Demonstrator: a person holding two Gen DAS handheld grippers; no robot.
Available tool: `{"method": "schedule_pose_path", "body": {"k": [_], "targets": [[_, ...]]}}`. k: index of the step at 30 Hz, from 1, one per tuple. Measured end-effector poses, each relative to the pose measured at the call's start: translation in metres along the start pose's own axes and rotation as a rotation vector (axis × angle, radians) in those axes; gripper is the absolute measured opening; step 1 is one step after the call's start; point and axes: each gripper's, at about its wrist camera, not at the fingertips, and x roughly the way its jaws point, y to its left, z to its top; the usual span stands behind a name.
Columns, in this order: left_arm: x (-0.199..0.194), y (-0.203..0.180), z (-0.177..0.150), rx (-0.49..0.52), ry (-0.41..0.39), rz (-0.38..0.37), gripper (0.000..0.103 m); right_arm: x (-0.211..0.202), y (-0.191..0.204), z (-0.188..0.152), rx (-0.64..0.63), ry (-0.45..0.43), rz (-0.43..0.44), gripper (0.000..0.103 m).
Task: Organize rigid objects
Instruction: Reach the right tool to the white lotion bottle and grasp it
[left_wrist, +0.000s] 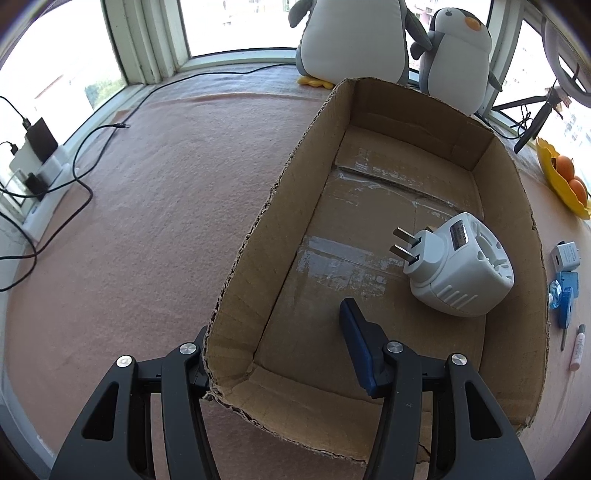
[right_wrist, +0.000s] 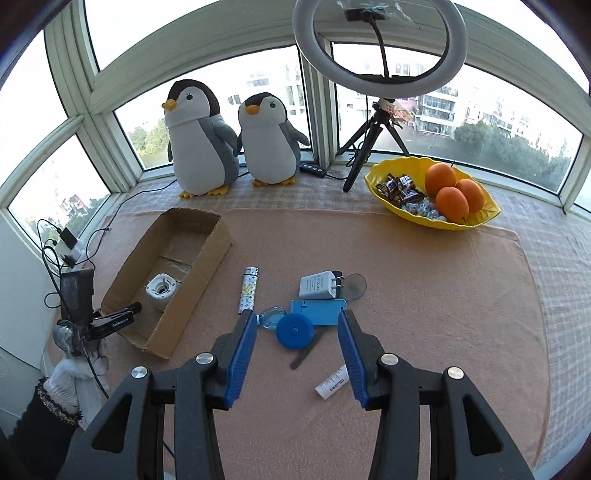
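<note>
An open cardboard box (left_wrist: 240, 258) lies on the pink cloth with a white travel adapter (left_wrist: 461, 266) on its floor. My left gripper (left_wrist: 273, 325) straddles the box's near left wall: one finger outside, the blue pad (left_wrist: 356, 332) inside and off the wall. My right gripper (right_wrist: 298, 315) hovers open and empty over several loose items: a blue round tape measure (right_wrist: 294, 331), a blue flat case (right_wrist: 317, 310), a white charger (right_wrist: 319, 285), a patterned lighter (right_wrist: 248, 291), a white tube (right_wrist: 332, 386) and a nail file (right_wrist: 306, 350). The box (right_wrist: 207, 266) lies to their left.
Two plush penguins (right_wrist: 199, 140) stand by the window behind the box. A yellow bowl (right_wrist: 476, 221) of oranges and sweets sits at the back right beside a ring-light tripod (right_wrist: 369, 136). Cables and a power strip (left_wrist: 40, 192) lie at the left edge. A gloved hand (right_wrist: 70, 376) holds the left gripper.
</note>
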Motion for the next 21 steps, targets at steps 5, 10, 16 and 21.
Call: {"method": "schedule_pose_path", "body": {"k": [5,10,16,21], "targets": [[0.000,0.000,0.000,0.020,-0.002,-0.008,0.054,0.031,-0.029,-0.026,0.109,0.086,-0.029,0.042],[0.000,0.000,0.001,0.040,-0.008,-0.010,0.054,0.066,-0.044,-0.044,0.185,0.147,-0.045,0.040],[0.001,0.001,0.001,0.035,-0.017,-0.023,0.054,0.108,-0.060,-0.054,0.298,0.242,-0.019,0.030],[0.001,0.003,0.000,0.026,-0.020,-0.036,0.054,0.132,-0.061,-0.058,0.330,0.300,-0.018,0.028]]}}
